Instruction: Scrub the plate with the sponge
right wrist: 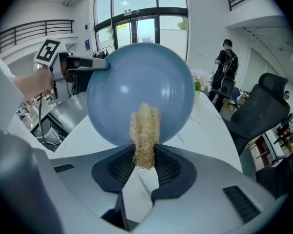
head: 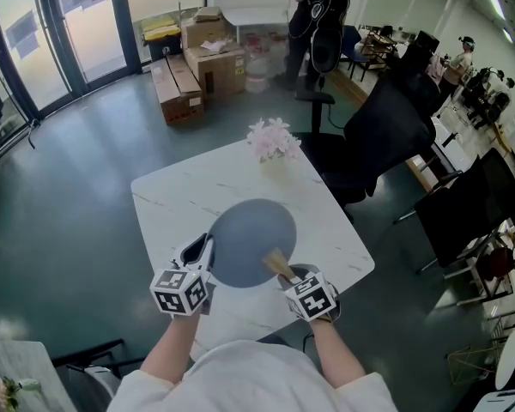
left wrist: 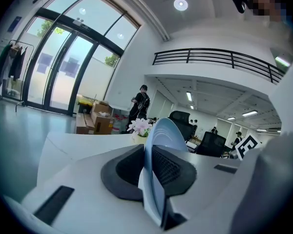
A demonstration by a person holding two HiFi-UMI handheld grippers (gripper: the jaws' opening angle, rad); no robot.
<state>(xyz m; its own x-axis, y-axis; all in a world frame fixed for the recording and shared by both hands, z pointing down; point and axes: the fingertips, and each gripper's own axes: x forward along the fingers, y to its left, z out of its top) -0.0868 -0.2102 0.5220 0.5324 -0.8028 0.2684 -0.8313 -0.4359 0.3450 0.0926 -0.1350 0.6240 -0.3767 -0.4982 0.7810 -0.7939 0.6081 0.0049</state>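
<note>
White marble desk (head: 326,230) carries the work, and the blue-grey plate (head: 253,243) is over its six o'clock end, tipped up so that its face turns toward the right claw (head: 285,273). Whether the plate's lower edge touches the desk I cannot tell.

The left claw (head: 202,249) is pressed together on the plate's rim at about eight o'clock, with the thin edge pinched between its jaws. The right claw pinches a straw-coloured fibrous sponge (head: 277,264), whose free end lies against the plate's face near five o'clock.

I judge the scrubbing to be at its start or barely under way. Plate and sponge are both in hand and have met, but the face shows no suds, streaks or dirt. The sponge covers only a small patch by the rim, so nearly the whole surface is left to scrub.
</note>
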